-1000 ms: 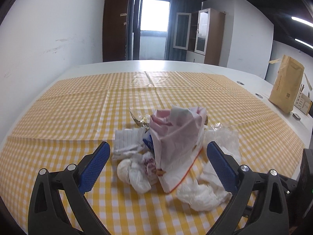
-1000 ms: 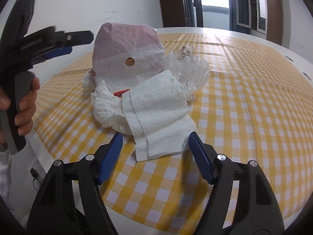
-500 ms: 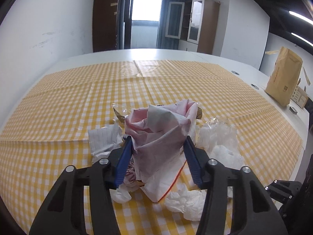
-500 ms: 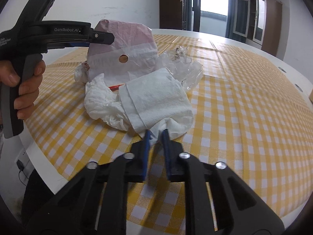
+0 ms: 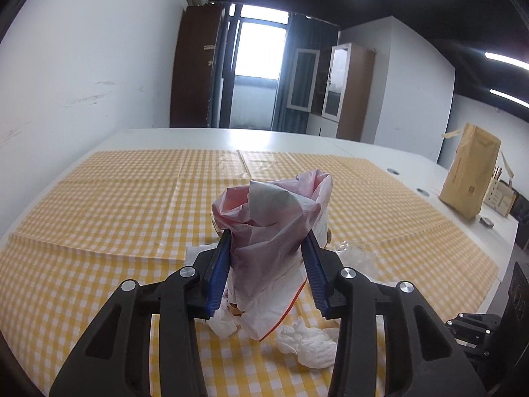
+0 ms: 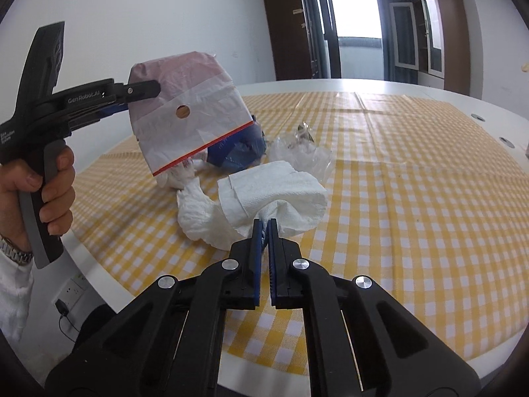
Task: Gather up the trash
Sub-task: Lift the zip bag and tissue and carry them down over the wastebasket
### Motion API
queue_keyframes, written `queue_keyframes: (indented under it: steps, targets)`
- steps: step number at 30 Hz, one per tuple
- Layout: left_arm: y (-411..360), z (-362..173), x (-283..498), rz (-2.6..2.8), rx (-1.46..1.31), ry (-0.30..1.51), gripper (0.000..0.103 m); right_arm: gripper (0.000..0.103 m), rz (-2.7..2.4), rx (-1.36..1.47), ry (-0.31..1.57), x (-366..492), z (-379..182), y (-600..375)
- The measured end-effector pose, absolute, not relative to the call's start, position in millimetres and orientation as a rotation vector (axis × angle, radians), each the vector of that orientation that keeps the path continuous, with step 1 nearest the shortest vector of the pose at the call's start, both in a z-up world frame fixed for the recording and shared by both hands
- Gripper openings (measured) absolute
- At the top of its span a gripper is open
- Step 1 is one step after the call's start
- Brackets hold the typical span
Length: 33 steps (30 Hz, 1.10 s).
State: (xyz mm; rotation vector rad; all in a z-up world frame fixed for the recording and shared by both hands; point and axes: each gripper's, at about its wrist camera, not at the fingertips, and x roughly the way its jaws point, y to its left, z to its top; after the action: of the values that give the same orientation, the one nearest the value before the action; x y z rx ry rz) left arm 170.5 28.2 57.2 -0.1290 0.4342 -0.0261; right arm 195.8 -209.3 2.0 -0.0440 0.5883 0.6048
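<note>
Left gripper [image 5: 266,261] is closing on the pink bag [image 5: 274,218], lifted above the tablecloth [image 6: 413,182]. Right gripper [image 6: 264,228] pinches the paper towel [image 6: 274,192]; it looks thinly caught, so it might tear or slip.

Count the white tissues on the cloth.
3 visible: a folded tissue pinched in the right gripper, a crumpled one touching its left side, and another wad under the bag. More may hide behind the bag.

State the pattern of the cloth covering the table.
Yellow-and-white checked tablecloth; the right wrist view shows it best.
</note>
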Motion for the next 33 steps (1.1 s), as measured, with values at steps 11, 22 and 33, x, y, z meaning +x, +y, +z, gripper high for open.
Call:
queue_keyframes:
  steps: [11, 22, 33]
  targets:
    - [44.2, 72.4, 105.1, -0.003, -0.183, 0.367, 0.041, 0.003, 0.646, -0.02, 0.48, 161.2, 38.7, -203.3]
    - [52.6, 67.9, 53.5, -0.009, -0.23, 0.373, 0.041, 0.003, 0.666, -0.06, 0.433, 124.1, 51.0, -195.2]
    - [55.2, 42.0, 8.8, -0.009, -0.255, 0.398, 0.041, 0.003, 0.682, -0.076, 0.395, 78.8, 61.8, -201.7]
